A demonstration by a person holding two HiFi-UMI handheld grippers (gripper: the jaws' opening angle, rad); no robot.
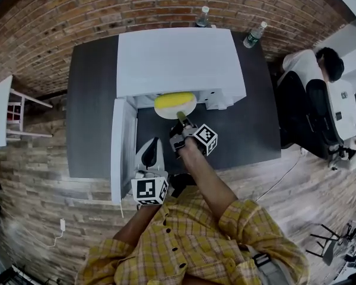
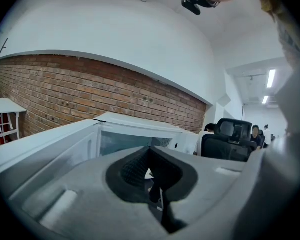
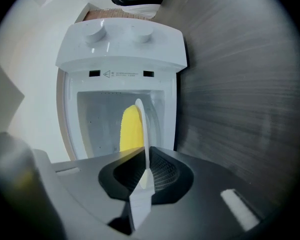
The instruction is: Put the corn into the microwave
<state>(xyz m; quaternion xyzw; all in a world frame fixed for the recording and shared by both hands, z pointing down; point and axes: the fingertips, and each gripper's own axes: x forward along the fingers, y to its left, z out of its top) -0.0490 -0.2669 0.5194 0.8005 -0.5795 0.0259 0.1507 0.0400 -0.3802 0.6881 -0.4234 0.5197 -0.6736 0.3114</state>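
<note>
One dark surface (image 1: 92,100) carries a white microwave (image 1: 178,61) with its door (image 1: 120,147) swung open; the small print on its front is unreadable. Right claw (image 3: 142,176) grips a white plate (image 1: 179,113) by the rim at the opening, with yellow corn (image 1: 173,100) lying on it. Left claw (image 2: 152,176) is closed and empty.

R gripper (image 3: 144,177) pinches plate (image 3: 142,129) w/ corn (image 3: 130,131).

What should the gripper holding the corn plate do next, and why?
Probably slide the white round plate with the yellow corn deeper into the white microwave: the right gripper grips its rim, and it is only at the open mouth.
</note>
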